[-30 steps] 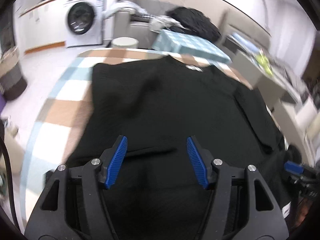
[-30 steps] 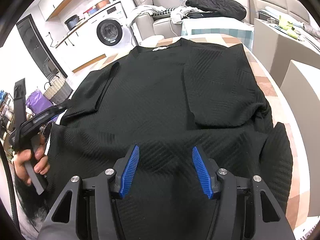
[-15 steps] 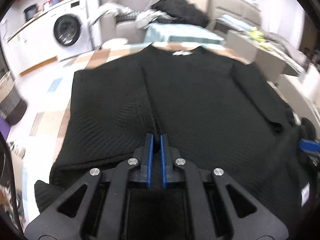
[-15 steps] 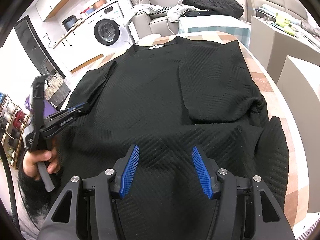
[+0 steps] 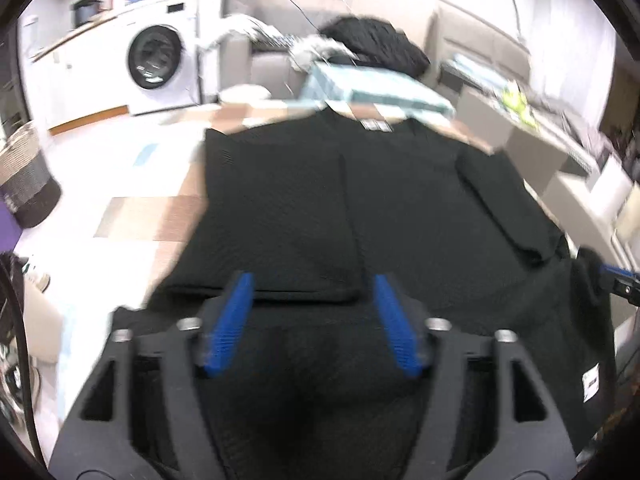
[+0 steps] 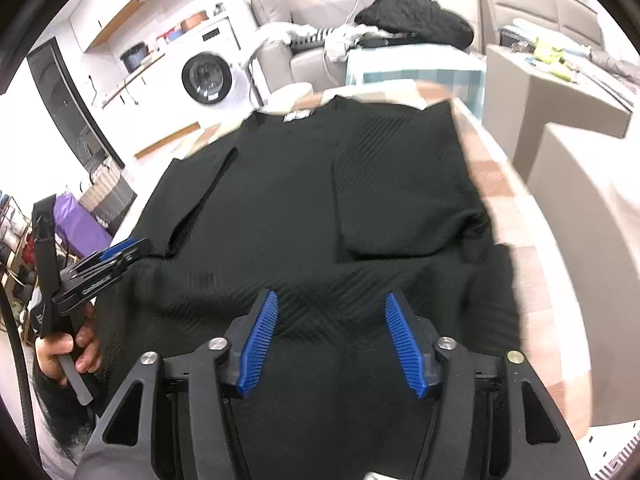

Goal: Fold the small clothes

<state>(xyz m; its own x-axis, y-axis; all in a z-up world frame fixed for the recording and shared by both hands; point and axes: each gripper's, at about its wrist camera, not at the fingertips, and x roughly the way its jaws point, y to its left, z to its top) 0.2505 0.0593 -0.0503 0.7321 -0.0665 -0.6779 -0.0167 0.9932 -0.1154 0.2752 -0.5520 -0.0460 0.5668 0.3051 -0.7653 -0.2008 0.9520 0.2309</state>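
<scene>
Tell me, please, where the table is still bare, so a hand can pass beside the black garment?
The black garment covers most of the table. A bare checked strip runs along the garment's right edge in the right wrist view. A wider bare patch lies on the washing machine side. The near edge is crowded by cloth.

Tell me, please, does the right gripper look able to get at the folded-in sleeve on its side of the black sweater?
Probably yes: the right gripper is open over the black sweater, and the folded-in sleeve lies flat just ahead, nothing on it.
</scene>
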